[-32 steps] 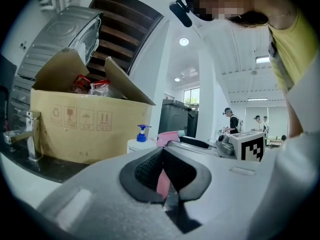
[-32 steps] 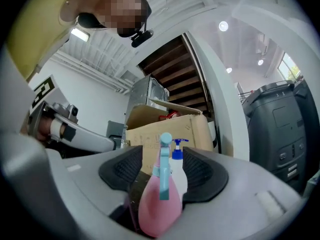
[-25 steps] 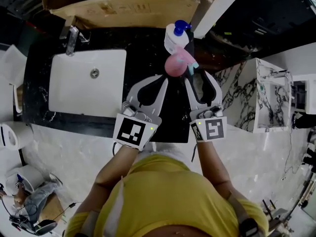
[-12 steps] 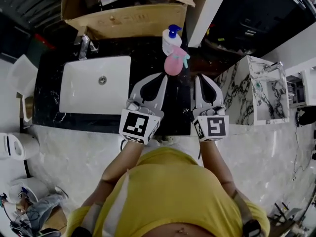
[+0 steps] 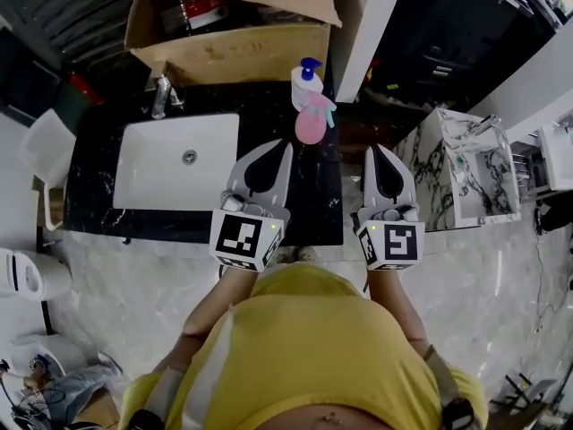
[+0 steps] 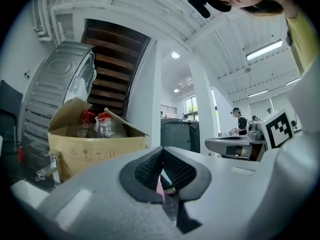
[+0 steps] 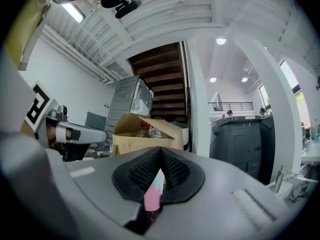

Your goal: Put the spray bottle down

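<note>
The pink spray bottle (image 5: 311,122) with a teal trigger stands upright on the black counter (image 5: 309,195), right next to a white pump bottle (image 5: 306,79) with a blue top. My left gripper (image 5: 286,146) is shut and empty, its tips a short way in front of the bottle. Off to the right, my right gripper (image 5: 377,149) is also shut with nothing in it. In the left gripper view the pads (image 6: 150,166) meet, and a sliver of the pink bottle (image 6: 160,190) shows beyond them. The right gripper view shows the same bottle (image 7: 152,196) past closed pads (image 7: 175,170).
A white sink (image 5: 179,161) with a faucet (image 5: 162,95) is set into the counter's left half. An open cardboard box (image 5: 242,50) with bottles sits behind the counter. A white pillar (image 5: 360,25) rises at the back right, and a marble-patterned unit (image 5: 455,170) stands to the right.
The right gripper's jaws have gone from open to shut. Both grippers have drawn back from the spray bottle, which stays standing on the counter by the pump bottle.
</note>
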`<state>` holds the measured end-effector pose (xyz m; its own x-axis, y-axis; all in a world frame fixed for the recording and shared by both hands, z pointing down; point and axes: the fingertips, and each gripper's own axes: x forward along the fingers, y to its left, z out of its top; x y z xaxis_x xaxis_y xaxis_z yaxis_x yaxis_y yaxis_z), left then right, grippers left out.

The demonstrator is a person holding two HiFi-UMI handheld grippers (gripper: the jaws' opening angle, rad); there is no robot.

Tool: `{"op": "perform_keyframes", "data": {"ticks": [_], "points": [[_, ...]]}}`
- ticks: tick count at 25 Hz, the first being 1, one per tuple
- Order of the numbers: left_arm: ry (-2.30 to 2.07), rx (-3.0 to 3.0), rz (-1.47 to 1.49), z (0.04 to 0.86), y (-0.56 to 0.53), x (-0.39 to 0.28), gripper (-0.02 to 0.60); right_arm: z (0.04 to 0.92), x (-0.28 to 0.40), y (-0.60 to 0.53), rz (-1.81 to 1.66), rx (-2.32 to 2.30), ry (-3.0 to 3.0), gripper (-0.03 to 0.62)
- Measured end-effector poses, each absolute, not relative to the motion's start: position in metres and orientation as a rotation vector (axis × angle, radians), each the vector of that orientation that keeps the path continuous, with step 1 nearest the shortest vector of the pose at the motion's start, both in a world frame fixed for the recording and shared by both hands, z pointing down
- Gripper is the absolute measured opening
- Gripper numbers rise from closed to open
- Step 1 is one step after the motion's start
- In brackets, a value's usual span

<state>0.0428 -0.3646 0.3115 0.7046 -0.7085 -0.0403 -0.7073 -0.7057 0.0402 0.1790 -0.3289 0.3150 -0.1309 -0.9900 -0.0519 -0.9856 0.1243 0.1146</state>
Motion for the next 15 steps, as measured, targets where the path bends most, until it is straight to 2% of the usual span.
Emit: {"op": "perform_keyframes", "data": {"ticks": [15], "points": [[-1.232, 2.889, -0.116, 0.268, -0.335, 0.032, 0.003, 0.269, 0.159, -0.289, -0.296, 2.029, -2.337, 0.000]]}}
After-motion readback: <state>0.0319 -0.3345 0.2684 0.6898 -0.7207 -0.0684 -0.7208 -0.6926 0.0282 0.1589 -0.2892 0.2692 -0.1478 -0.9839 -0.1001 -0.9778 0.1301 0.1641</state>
